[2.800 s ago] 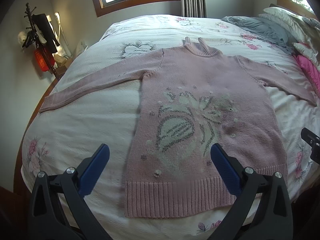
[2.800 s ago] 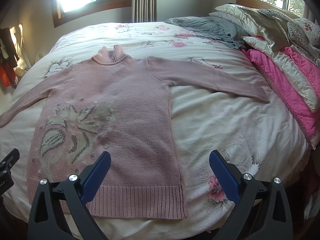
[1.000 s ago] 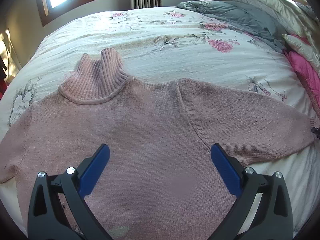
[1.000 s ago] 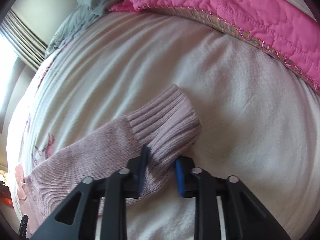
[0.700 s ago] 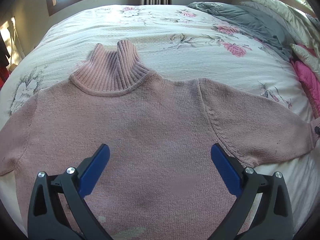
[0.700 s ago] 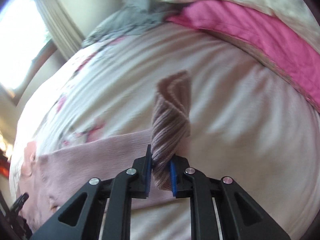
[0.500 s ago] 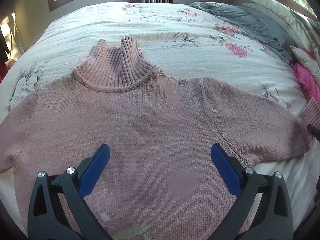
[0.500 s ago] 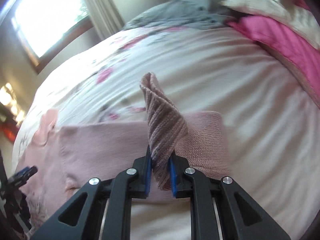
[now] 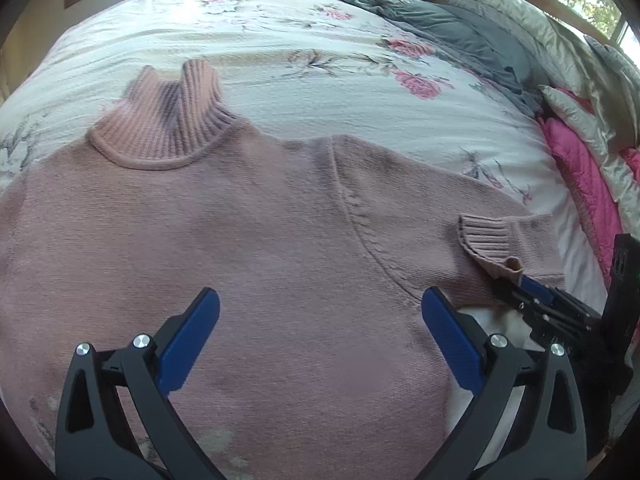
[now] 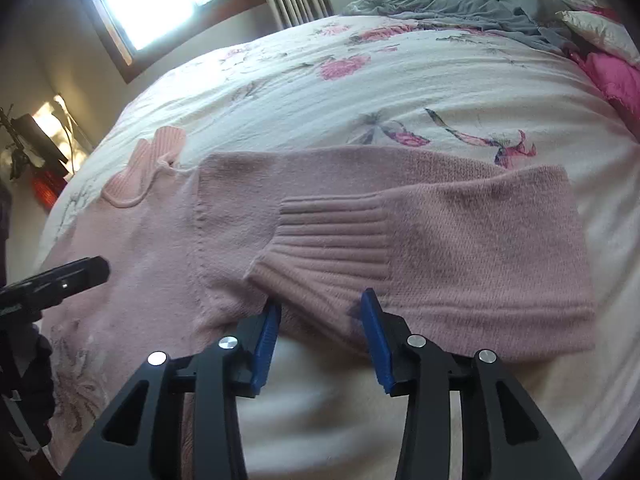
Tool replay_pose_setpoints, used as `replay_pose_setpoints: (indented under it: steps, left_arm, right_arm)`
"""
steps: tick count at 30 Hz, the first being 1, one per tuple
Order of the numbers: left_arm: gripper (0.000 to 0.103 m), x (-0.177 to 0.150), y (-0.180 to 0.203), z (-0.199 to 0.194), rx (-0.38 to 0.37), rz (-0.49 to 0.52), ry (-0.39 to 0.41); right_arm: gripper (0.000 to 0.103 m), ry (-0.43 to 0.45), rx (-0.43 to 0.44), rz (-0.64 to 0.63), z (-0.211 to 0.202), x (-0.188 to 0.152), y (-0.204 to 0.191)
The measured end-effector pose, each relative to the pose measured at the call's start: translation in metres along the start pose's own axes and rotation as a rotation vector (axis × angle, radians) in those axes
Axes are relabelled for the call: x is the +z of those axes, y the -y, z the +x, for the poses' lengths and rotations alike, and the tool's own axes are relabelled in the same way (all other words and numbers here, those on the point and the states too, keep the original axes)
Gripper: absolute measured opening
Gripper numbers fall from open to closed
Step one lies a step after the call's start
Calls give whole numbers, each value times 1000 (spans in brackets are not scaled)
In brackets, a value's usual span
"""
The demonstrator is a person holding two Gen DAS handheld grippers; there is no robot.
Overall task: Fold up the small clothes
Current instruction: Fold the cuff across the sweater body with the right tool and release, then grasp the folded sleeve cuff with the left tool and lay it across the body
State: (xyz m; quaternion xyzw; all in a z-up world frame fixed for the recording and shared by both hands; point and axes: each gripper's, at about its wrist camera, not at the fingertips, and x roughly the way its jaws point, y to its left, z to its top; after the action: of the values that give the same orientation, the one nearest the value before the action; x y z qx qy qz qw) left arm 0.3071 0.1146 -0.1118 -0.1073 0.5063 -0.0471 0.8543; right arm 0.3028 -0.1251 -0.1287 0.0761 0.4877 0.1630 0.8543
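Bed (image 9: 280, 52): white floral cover fills both views; grey bedding and pink quilt sit at the upper right of each frame.
Sweater (image 9: 224, 248): pink knit with a roll neck, lying flat on the bed, spread across the middle and lower left of the left wrist view; its body has not shifted over the last second.
Right sleeve (image 10: 480, 240): a second ago it lay stretched out toward the pink quilt. Now it is doubled back on itself, a fold at the right of the right wrist view and the outer half lying on the inner half.
Cuff (image 10: 332, 236): ribbed end, lifted and carried inward over the last second, now rests mid-frame near the shoulder seam.
Right gripper (image 10: 320, 320): half a second ago clamped on the cuff; now its jaws have parted and straddle the cuff's near edge, no longer pinching it.
Left gripper (image 9: 316, 336): jaws wide apart, holding nothing, hovering over the chest, unchanged.
Meaning: the first sleeve fold looks laid and released; the other sleeve and the body likely remain.
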Motion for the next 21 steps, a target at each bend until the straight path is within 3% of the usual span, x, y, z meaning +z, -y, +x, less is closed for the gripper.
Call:
replay_pose_setpoints:
  steps: [8, 14, 17, 20, 21]
  left_arm:
    - [99, 7, 64, 42, -217, 14, -145]
    - [95, 14, 108, 83, -268, 21, -244]
    - [73, 19, 119, 95, -275, 13, -280]
    - [63, 20, 129, 99, -291, 17, -296]
    - [52, 20, 131, 100, -293, 25, -295]
  right_arm:
    - [48, -10, -58, 74, -55, -73, 7]
    - [48, -45, -110, 102, -58, -119, 21]
    - [51, -24, -91, 113, -57, -128, 26]
    - [53, -11, -65, 148, -57, -131, 33]
    - [53, -5, -60, 155, -57, -131, 34]
